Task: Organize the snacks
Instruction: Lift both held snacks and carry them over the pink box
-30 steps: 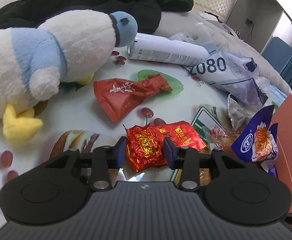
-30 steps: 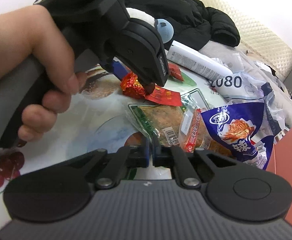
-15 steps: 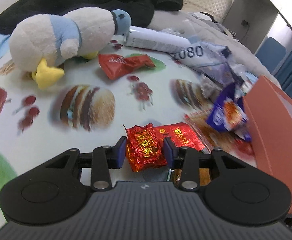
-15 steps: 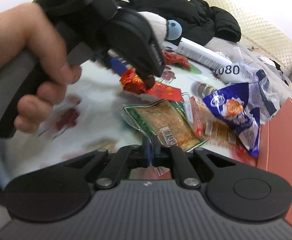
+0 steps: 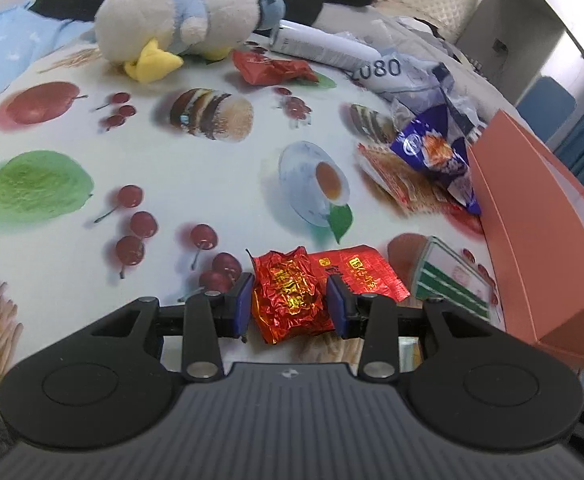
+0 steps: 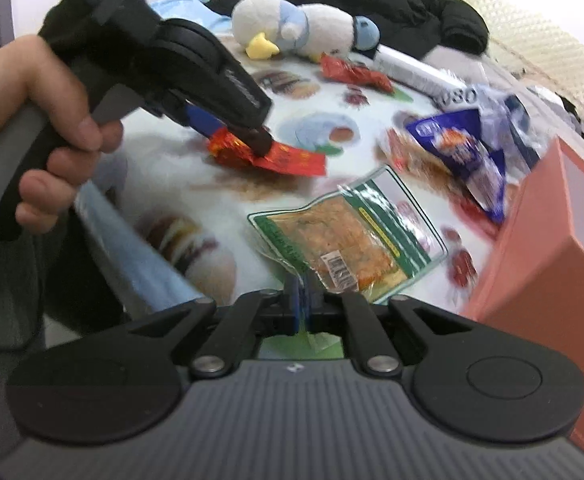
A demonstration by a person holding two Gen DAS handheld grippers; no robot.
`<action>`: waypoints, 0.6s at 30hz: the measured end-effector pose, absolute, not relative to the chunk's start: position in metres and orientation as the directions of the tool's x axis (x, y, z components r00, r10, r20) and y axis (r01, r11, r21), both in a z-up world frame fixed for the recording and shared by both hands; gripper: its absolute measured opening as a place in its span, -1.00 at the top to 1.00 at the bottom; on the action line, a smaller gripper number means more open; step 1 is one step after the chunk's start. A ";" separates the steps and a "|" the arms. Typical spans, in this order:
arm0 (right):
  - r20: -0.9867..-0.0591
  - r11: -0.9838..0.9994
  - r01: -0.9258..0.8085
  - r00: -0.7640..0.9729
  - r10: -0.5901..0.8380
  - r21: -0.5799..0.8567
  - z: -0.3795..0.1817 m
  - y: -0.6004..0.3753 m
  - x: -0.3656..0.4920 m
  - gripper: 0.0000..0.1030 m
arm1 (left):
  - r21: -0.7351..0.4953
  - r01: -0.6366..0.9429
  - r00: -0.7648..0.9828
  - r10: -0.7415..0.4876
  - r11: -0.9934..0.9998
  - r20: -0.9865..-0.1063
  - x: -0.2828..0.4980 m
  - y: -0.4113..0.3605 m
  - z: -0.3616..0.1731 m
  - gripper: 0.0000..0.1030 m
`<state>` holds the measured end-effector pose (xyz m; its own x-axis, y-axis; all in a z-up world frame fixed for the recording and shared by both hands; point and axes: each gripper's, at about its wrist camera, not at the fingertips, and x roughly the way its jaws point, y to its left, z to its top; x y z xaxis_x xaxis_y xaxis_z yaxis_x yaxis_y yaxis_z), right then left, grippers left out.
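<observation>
Table with fruit-print cloth, plush duck far ahead. Left gripper clamped on crinkled red foil packet, lifted over table. Right gripper pinched nearly closed on corner of clear green-edged snack bag. Orange box just right of both grippers; blue snack bag ahead-right.

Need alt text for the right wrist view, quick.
Right gripper is shut on a clear snack pack above a fruit-print table. At left, a hand holds the left gripper, clamping red packets. An orange box stands right.
</observation>
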<state>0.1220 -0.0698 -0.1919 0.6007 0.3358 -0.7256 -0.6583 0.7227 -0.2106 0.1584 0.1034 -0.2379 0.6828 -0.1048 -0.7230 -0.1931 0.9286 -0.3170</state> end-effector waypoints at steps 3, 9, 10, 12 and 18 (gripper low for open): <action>-0.743 0.766 -0.619 0.592 0.311 -0.172 -0.189 -0.082 0.121 0.73 | -0.325 -0.177 0.685 -0.121 0.929 -0.718 0.163 0.103 -0.239 0.13; -0.700 0.885 -0.466 0.635 0.326 -0.011 -0.175 -0.099 0.127 -0.71 | -0.302 -0.155 0.688 -0.117 0.941 -0.717 0.166 0.099 -0.239 0.13; -0.694 0.899 -0.438 0.641 0.327 0.019 -0.174 -0.100 0.130 -0.71 | -0.297 -0.152 0.687 -0.115 0.943 -0.717 0.166 0.099 -0.239 0.13; -0.695 0.918 -0.388 0.637 0.333 0.085 -0.177 -0.099 0.139 -0.71 | -0.294 -0.150 0.687 -0.114 0.944 -0.717 0.166 0.098 -0.239 0.13; -0.727 0.960 -0.212 0.629 0.275 0.181 -0.194 -0.094 0.169 -0.71 | -0.297 -0.156 0.688 -0.112 0.942 -0.717 0.165 0.099 -0.239 0.13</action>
<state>0.1694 -0.0943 -0.1945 0.6293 0.2754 -0.7267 -0.2117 0.9605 0.1807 0.1655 0.0991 -0.2388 0.6882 -0.1121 -0.7168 -0.1561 0.9420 -0.2971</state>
